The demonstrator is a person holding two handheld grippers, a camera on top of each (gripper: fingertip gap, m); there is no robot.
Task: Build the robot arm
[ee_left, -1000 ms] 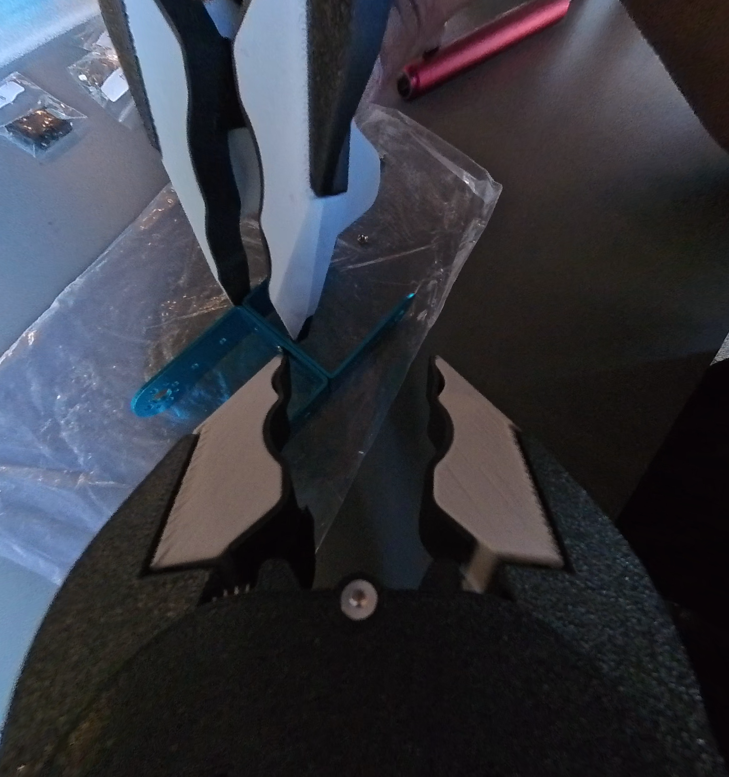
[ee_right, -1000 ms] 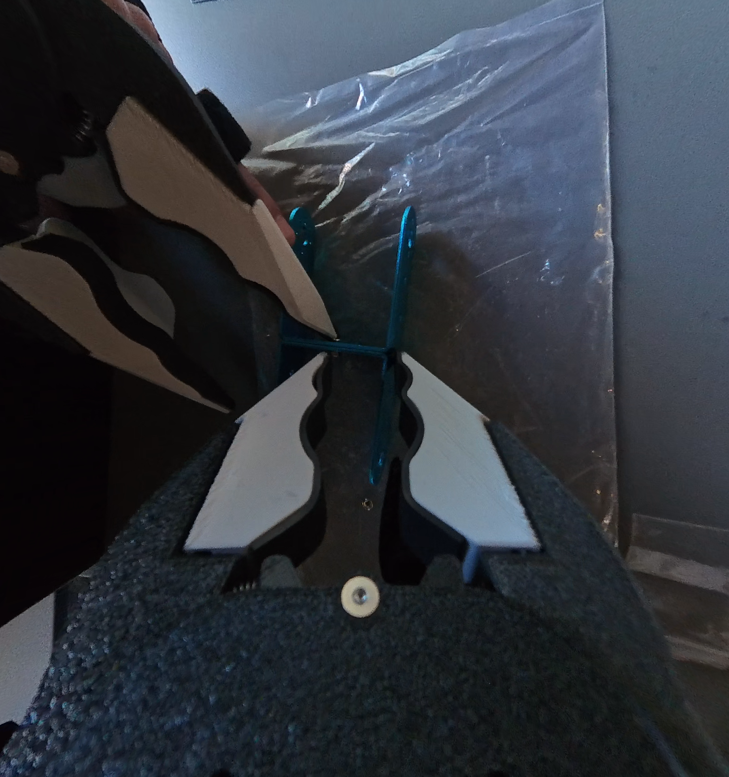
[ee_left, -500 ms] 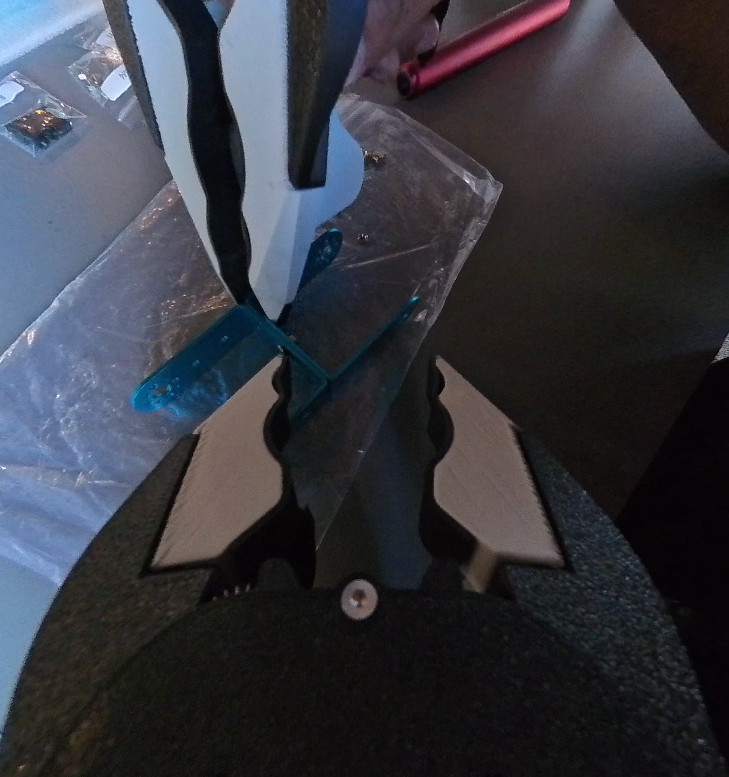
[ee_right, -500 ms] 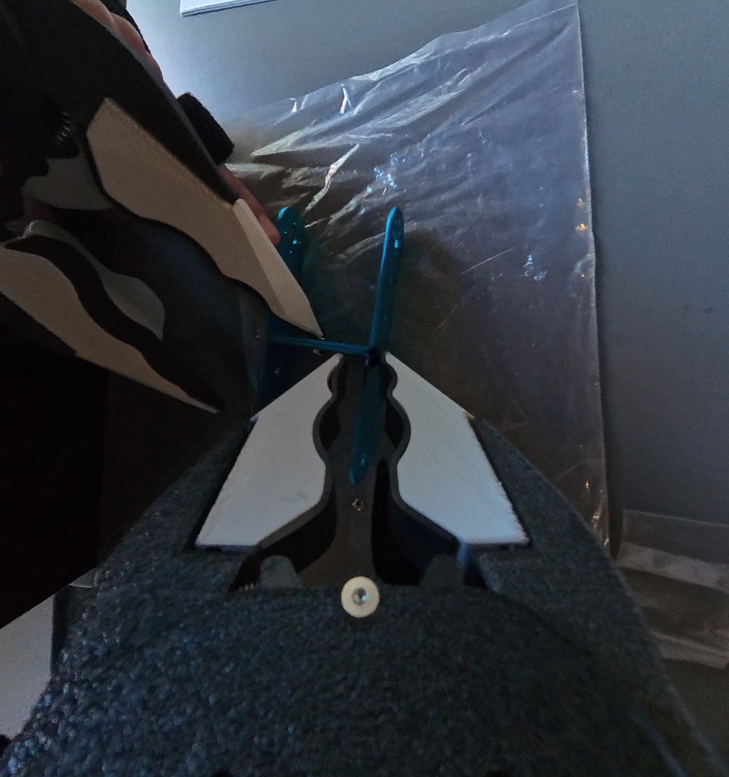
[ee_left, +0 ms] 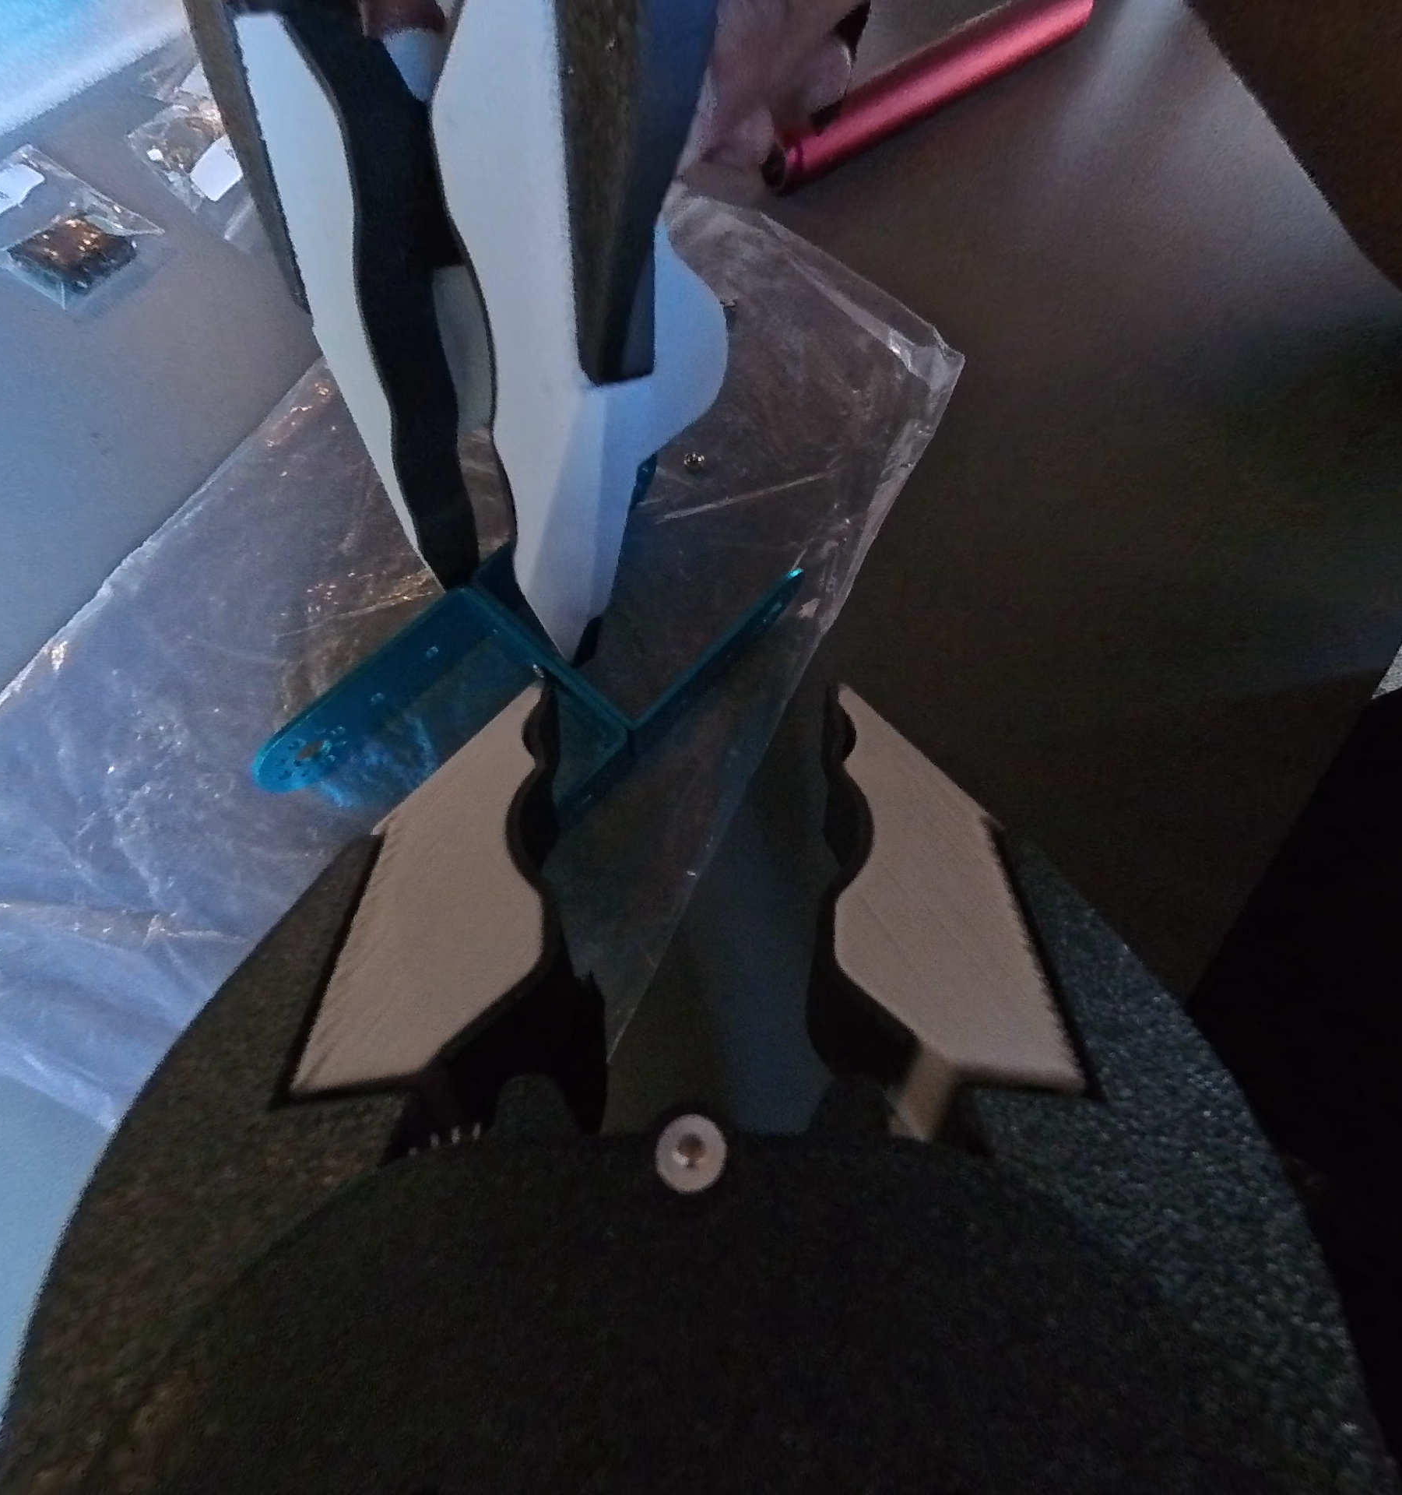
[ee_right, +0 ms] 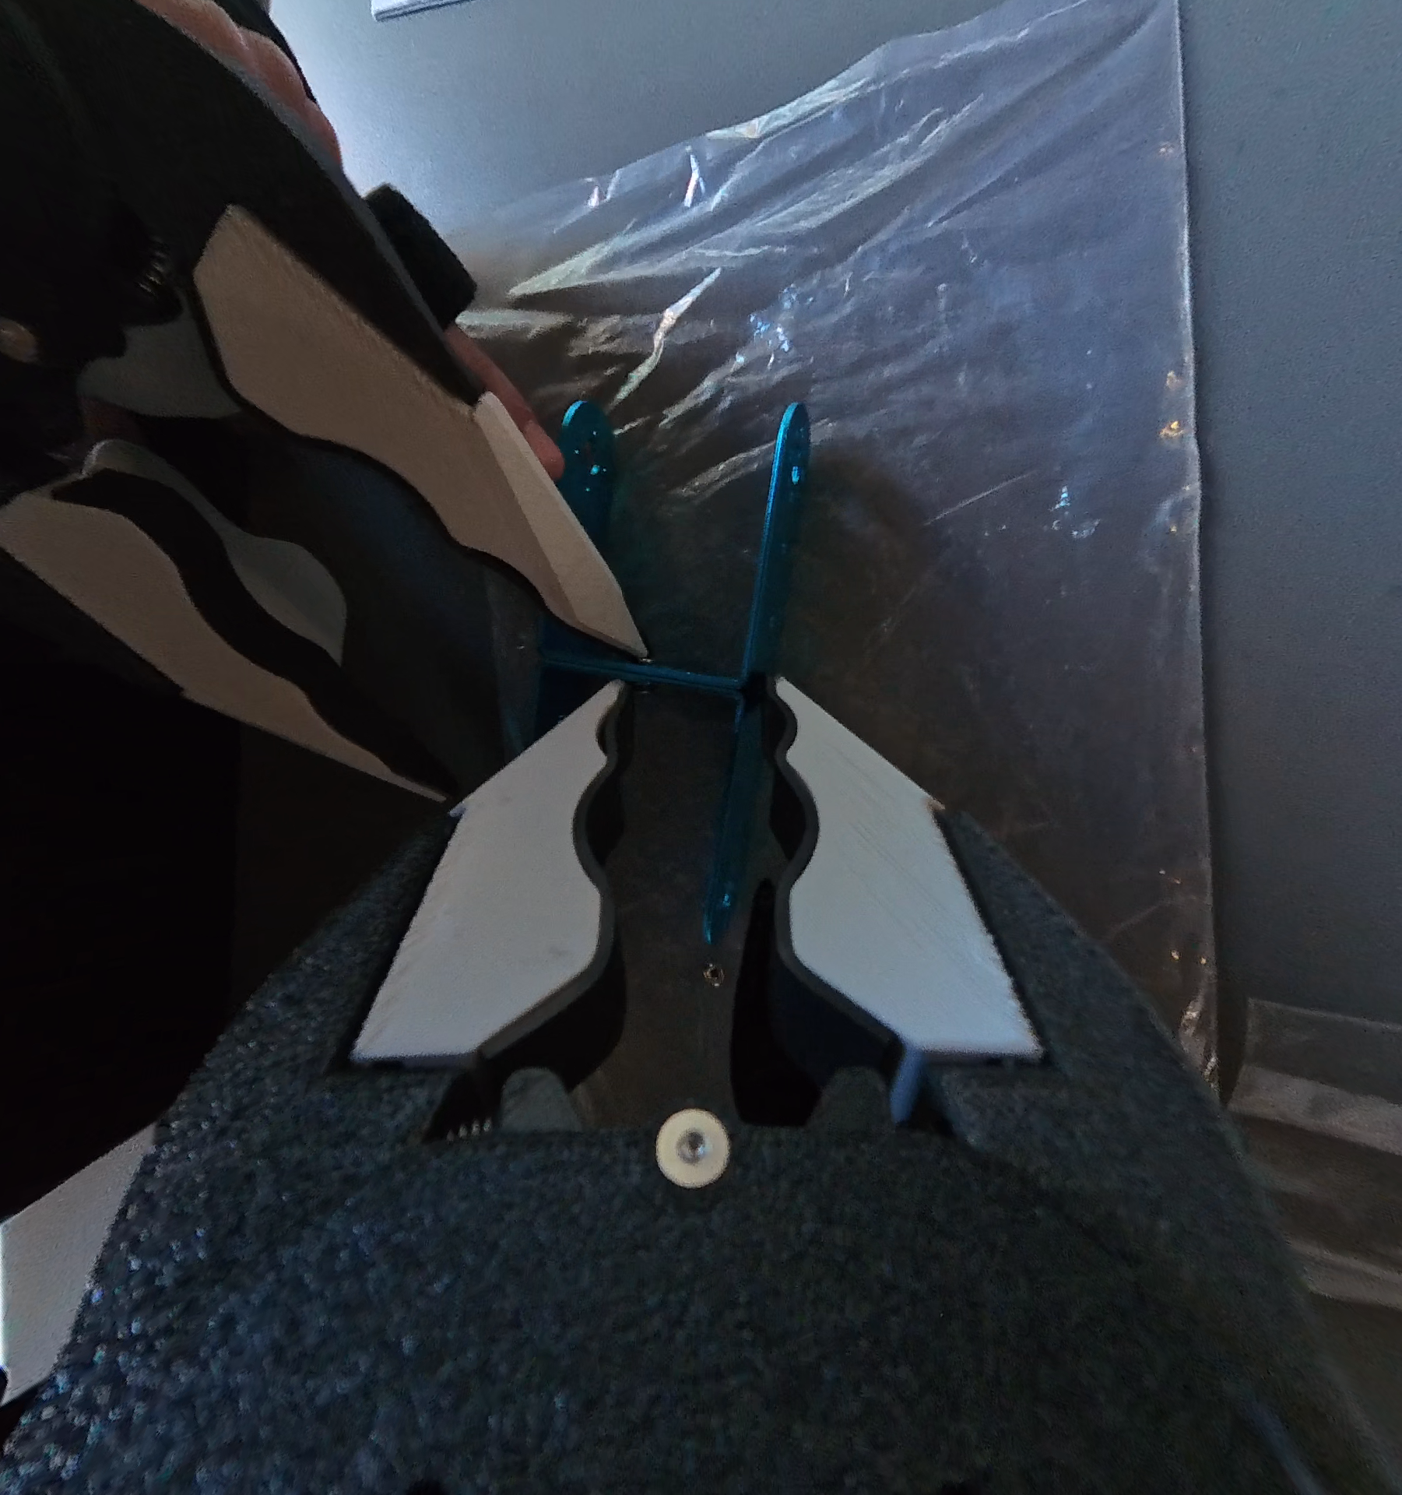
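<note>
A blue metal bracket [ee_left: 438,671] with long arms stands on a large clear plastic bag [ee_left: 115,809], part of it behind a raised flap of the plastic. My left gripper [ee_left: 689,704] is open; its left fingertip touches the bracket's cross bar and the flap lies between its fingers. My right gripper [ee_left: 503,599] comes down from above onto the same spot. In the right wrist view my right gripper [ee_right: 697,688] is open, one arm of the bracket [ee_right: 770,566] runs back between its fingers, close to the right one. The left gripper [ee_right: 540,720] points in from the left.
A red metal cylinder [ee_left: 924,89] lies at the far side of the dark table [ee_left: 1126,485]. Small clear packets of parts [ee_left: 58,243] lie at the far left. Another small clear packet [ee_right: 1344,1132] lies to the right of the bag [ee_right: 964,404]. A person's hand [ee_left: 762,105] holds the right gripper.
My right gripper narrowed and lifted slightly half a second ago, then widened and came back down at the bracket. The left gripper has not moved.
</note>
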